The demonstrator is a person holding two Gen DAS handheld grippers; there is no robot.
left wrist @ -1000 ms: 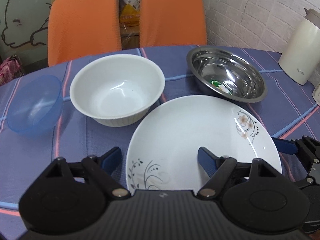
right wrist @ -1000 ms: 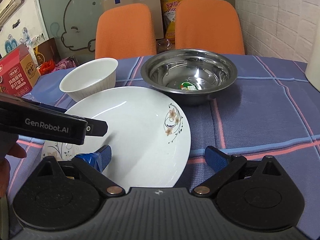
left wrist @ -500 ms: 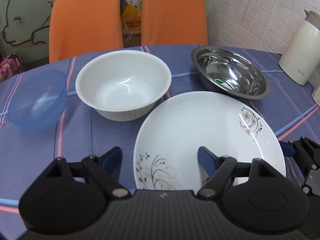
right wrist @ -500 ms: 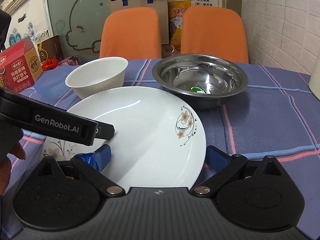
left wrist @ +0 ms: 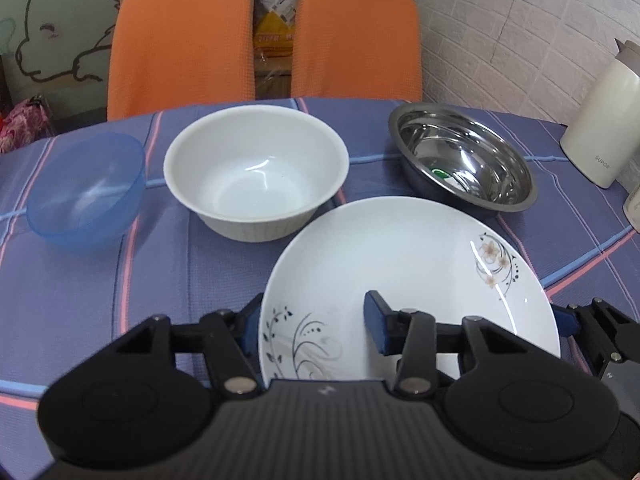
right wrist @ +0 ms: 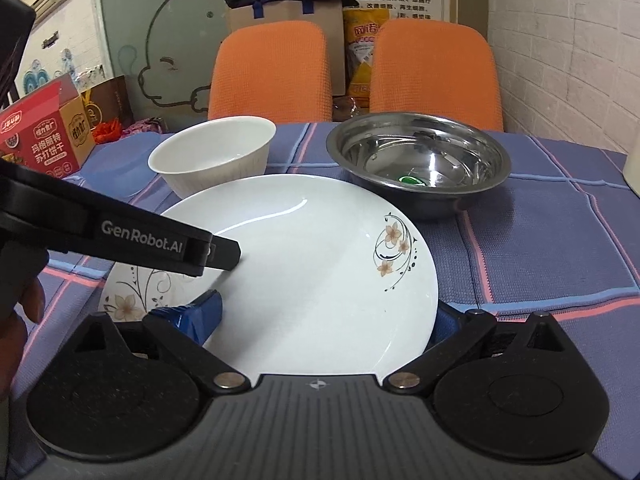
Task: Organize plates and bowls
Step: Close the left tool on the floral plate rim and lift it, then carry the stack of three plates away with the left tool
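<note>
The plate's [left wrist: 400,268] near rim has just been closed on by the left tongs [left wrist: 316,326], while the right tongs [right wrist: 326,320], just widened, straddle its right edge unclamped.

Even indoor light, glare streaks on the white plate [right wrist: 320,264], fisheye-bent edges, perhaps slightly soft corners.

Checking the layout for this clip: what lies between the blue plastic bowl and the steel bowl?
The white bowl stands between the blue plastic bowl and the steel bowl, with bare tablecloth on either side of it. The left wrist view shows this best.
</note>
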